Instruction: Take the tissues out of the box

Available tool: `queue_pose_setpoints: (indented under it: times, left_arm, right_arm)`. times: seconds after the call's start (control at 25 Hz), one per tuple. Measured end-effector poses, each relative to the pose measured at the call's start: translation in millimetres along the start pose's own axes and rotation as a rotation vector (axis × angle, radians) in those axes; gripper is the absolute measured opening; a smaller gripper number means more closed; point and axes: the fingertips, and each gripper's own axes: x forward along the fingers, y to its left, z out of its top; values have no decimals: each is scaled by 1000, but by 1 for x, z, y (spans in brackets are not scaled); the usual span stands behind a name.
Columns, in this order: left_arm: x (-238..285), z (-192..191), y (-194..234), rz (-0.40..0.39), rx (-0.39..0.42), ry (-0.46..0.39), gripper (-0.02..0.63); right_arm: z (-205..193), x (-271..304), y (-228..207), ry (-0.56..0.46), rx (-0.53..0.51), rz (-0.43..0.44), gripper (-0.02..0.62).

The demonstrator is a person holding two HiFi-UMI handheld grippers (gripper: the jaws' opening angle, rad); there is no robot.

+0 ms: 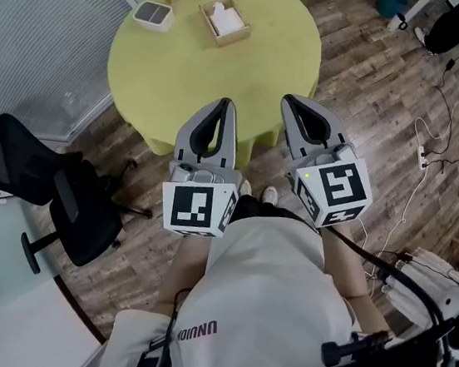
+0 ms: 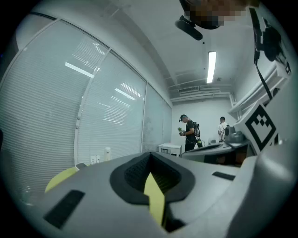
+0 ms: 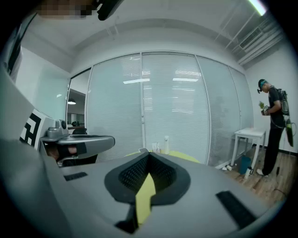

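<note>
Left tongs [image 1: 225, 104] and right tongs [image 1: 295, 103] both closed on nothing.
They are held side by side at the near edge of the round green table [image 1: 184, 80]. The box [image 1: 237, 36], with white tissues [image 1: 227, 20] inside, sits at the table's far side, well apart from both.

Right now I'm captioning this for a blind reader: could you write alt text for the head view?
From above: a person holds the left gripper and the right gripper, both shut and empty, short of a round yellow-green table. An open wooden tissue box sits on its far side, untouched.
</note>
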Motion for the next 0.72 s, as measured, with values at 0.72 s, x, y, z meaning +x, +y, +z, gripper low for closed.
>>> queue_pose_setpoints:
  times: [0.72]
  left_arm:
    - [-7,-3,6,-11,5,-1,12]
  right_arm:
    - [-3,2,-1,-4,29,-46,18]
